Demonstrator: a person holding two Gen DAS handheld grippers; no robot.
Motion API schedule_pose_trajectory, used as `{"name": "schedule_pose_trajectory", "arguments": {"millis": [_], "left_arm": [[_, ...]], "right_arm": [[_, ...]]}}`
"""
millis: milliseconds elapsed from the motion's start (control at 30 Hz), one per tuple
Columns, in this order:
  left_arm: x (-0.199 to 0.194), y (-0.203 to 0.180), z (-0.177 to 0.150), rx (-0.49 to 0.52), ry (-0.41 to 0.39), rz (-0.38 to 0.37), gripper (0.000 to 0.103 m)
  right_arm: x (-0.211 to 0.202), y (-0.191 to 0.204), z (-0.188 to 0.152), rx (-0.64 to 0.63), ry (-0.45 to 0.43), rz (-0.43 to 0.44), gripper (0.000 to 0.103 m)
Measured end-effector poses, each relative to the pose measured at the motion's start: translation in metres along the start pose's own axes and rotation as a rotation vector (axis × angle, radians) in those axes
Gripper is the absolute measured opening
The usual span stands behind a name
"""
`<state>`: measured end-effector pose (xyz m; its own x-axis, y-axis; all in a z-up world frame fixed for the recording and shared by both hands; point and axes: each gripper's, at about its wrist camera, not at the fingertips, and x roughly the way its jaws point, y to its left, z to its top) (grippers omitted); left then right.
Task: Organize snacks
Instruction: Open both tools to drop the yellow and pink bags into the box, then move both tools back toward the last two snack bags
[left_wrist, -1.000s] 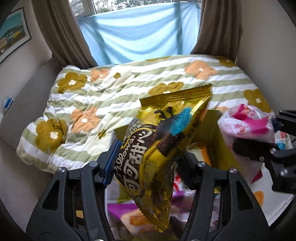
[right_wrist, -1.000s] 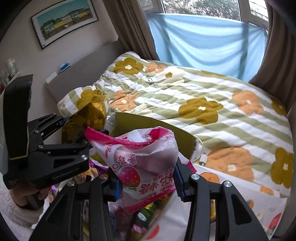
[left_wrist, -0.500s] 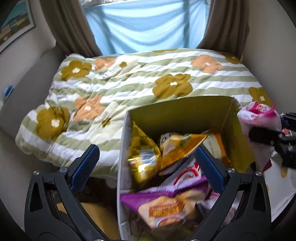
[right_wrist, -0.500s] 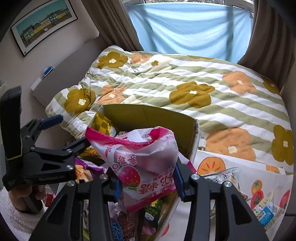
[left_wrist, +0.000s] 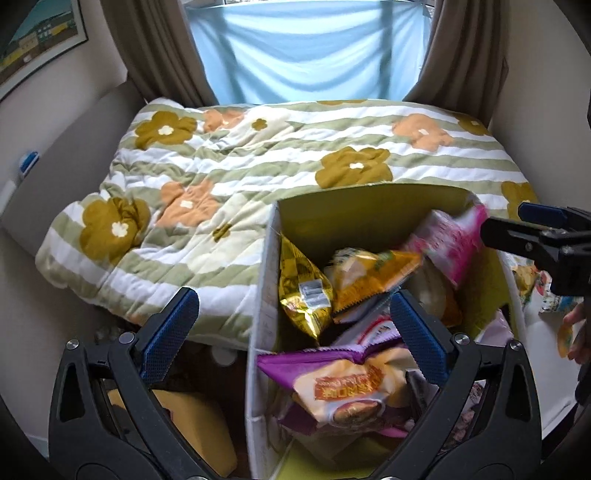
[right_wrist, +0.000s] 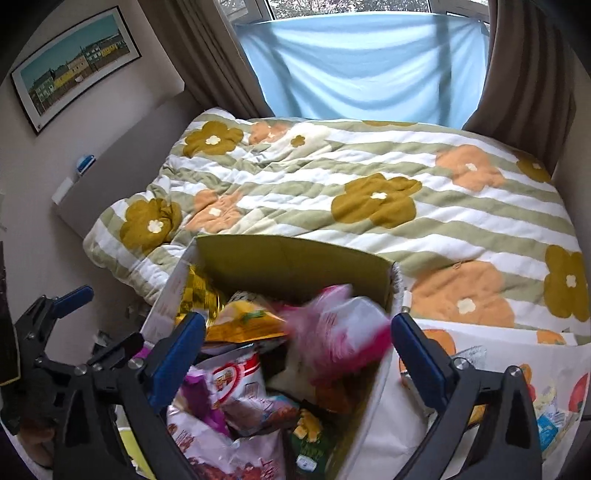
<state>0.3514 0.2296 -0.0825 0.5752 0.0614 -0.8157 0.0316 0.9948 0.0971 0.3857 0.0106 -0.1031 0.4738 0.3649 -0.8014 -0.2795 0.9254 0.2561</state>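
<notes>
In the far right corner of the box (left_wrist: 369, 206), the pink packet (left_wrist: 450, 240) is a blur against the yellow-green inner wall, tipped over the orange packet (left_wrist: 373, 273); in the right wrist view it smears between the right claw (right_wrist: 295, 350) and the heap below, free of both pads. Half a second ago that claw was clenched on it; now its jaws are opening and the packet is let go. The gold packet (left_wrist: 303, 291), which a second ago hung in the left claw (left_wrist: 291, 328), stands on edge against the box's left wall, barcode side showing. The left claw is released, jaws spread wide with nothing between them, straddling the box's left wall: one blue pad outside it, the other over the snacks. A purple packet (left_wrist: 343, 384) lies nearest that camera, across the near part of the box.

Both claws point steeply down into the box. The left one shows at the left edge of the right wrist view, and the right one reaches in from the right edge of the left wrist view, a hand (left_wrist: 580, 332) just below it.

The box sits at the foot edge of the bed, against a striped quilt (left_wrist: 258, 173) with flowers. To its right, more snacks lie on a fruit-printed cloth (right_wrist: 498, 354). Beyond the bed hang brown curtains (left_wrist: 159, 51) and a blue sheet (left_wrist: 310, 55).
</notes>
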Motion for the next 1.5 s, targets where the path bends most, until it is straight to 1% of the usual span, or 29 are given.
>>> {"name": "schedule_pose_trajectory", "arguments": {"millis": [100, 267, 367, 467, 567, 633, 700, 800, 867, 967, 1033, 1133, 1200, 1267, 1400, 1500], "left_arm": [[-0.004, -0.008, -0.004, 0.009, 0.002, -0.021, 0.103], [-0.012, -0.022, -0.002, 0.030, -0.002, -0.045, 0.103], [-0.025, -0.041, 0.003, 0.067, -0.030, -0.063, 0.103], [-0.042, -0.066, 0.011, 0.105, -0.064, -0.104, 0.103], [-0.055, -0.096, 0.018, 0.139, -0.092, -0.142, 0.102], [-0.061, -0.116, 0.019, 0.158, -0.104, -0.150, 0.103], [-0.068, -0.142, 0.018, 0.176, -0.112, -0.167, 0.103], [-0.075, -0.181, 0.013, 0.202, -0.109, -0.183, 0.103], [-0.075, -0.207, 0.010, 0.216, -0.094, -0.186, 0.103], [-0.068, -0.258, 0.006, 0.264, -0.052, -0.202, 0.103], [-0.062, -0.283, 0.001, 0.299, -0.028, -0.203, 0.103], [-0.042, -0.325, -0.008, 0.367, 0.027, -0.174, 0.103], [-0.033, -0.347, -0.014, 0.423, 0.040, -0.161, 0.103], [-0.021, -0.364, -0.018, 0.473, 0.056, -0.136, 0.103], [0.014, -0.380, -0.020, 0.528, 0.125, -0.092, 0.103], [0.043, -0.383, -0.020, 0.547, 0.169, -0.057, 0.103]], "right_arm": [[-0.007, -0.003, -0.010, 0.004, -0.001, -0.011, 0.100], [-0.025, -0.006, -0.021, 0.018, -0.036, -0.011, 0.100], [-0.040, -0.013, -0.028, 0.051, -0.056, -0.012, 0.100], [-0.061, -0.025, -0.034, 0.081, -0.089, -0.035, 0.100], [-0.085, -0.045, -0.042, 0.133, -0.122, -0.052, 0.100], [-0.103, -0.065, -0.051, 0.181, -0.149, -0.050, 0.100], [-0.120, -0.086, -0.062, 0.210, -0.171, -0.062, 0.103], [-0.141, -0.119, -0.080, 0.237, -0.184, -0.100, 0.102], [-0.154, -0.144, -0.092, 0.249, -0.182, -0.118, 0.102], [-0.167, -0.175, -0.106, 0.261, -0.165, -0.137, 0.102], [-0.175, -0.198, -0.117, 0.285, -0.154, -0.142, 0.102], [-0.178, -0.230, -0.135, 0.312, -0.110, -0.153, 0.103], [-0.176, -0.250, -0.150, 0.335, -0.072, -0.153, 0.103], [-0.172, -0.266, -0.162, 0.372, -0.050, -0.142, 0.103], [-0.157, -0.289, -0.183, 0.461, -0.017, -0.138, 0.103], [-0.137, -0.301, -0.193, 0.527, 0.011, -0.090, 0.103]]}}
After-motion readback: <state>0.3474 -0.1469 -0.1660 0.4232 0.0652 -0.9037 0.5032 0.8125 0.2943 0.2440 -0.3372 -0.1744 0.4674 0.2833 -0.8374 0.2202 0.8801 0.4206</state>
